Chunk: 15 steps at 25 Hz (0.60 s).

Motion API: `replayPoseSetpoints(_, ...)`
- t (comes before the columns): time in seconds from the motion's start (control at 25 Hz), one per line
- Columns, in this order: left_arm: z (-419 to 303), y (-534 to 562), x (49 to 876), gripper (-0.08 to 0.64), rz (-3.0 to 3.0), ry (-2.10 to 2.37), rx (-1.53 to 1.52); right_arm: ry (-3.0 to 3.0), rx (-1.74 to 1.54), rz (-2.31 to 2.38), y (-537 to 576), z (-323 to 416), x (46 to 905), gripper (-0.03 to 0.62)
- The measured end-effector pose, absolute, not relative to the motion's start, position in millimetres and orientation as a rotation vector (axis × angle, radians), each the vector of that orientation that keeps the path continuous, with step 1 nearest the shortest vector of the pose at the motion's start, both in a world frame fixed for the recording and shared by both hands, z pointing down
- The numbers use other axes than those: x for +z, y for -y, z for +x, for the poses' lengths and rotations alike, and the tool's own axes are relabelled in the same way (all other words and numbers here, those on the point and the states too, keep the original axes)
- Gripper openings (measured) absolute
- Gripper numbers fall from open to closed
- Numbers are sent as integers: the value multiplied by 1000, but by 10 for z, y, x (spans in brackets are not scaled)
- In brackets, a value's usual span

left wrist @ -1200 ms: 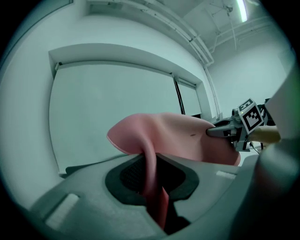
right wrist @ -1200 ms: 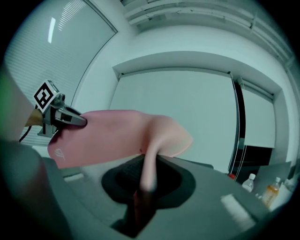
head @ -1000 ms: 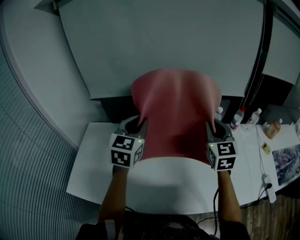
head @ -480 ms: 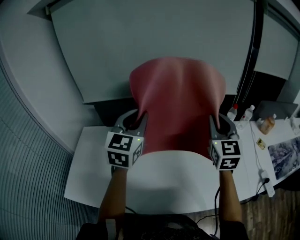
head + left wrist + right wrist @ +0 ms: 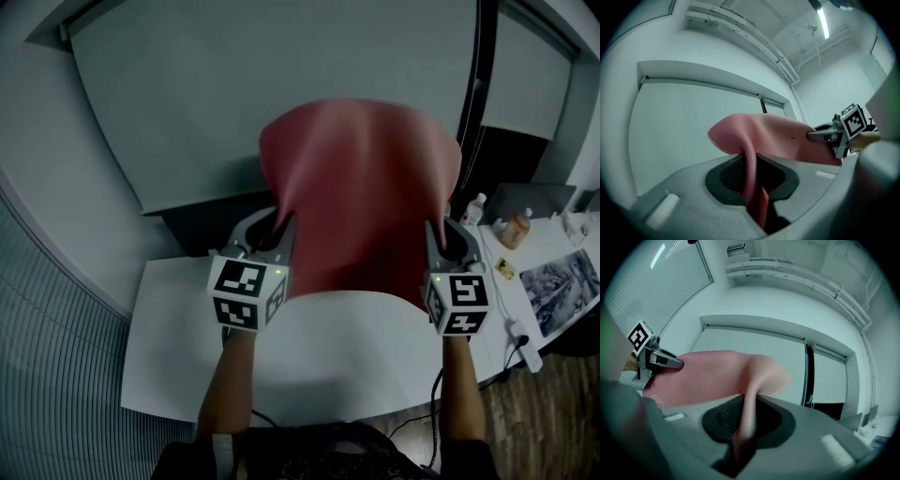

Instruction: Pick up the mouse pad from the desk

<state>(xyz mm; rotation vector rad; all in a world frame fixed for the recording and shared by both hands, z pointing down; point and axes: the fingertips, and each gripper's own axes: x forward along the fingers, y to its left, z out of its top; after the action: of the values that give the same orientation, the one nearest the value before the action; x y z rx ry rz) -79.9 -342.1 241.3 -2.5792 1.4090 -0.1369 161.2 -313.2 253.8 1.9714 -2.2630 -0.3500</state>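
The mouse pad (image 5: pixel 361 192) is a large pink sheet held up in the air above the white desk (image 5: pixel 178 328), sagging between my two grippers. My left gripper (image 5: pixel 281 239) is shut on its left edge, and the pad (image 5: pixel 752 161) shows pinched between the dark pads in the left gripper view. My right gripper (image 5: pixel 433 246) is shut on the pad's right edge, and the pad (image 5: pixel 747 413) runs between its jaws in the right gripper view. Each gripper view also shows the other gripper, the right one (image 5: pixel 820 136) and the left one (image 5: pixel 670 363), at the pad's far edge.
A large pale screen (image 5: pixel 272 84) stands behind the desk. Bottles (image 5: pixel 514 228), small items and a power strip (image 5: pixel 523 342) lie on the desk's right end. A dark post (image 5: pixel 473 103) rises at the back right. Ribbed flooring (image 5: pixel 47 375) lies to the left.
Both grippers have risen and moved away from me with the pad, which now hangs higher above the desk. The head view has tilted up, showing more of the screen.
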Motion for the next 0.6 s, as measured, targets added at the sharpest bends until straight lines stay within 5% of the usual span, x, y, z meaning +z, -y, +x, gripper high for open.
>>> replayPoseSetpoints(0.6,-15,3326,2435,63,-2691,-1197,-87,2087,-308,2167,2648,2332,2511,60)
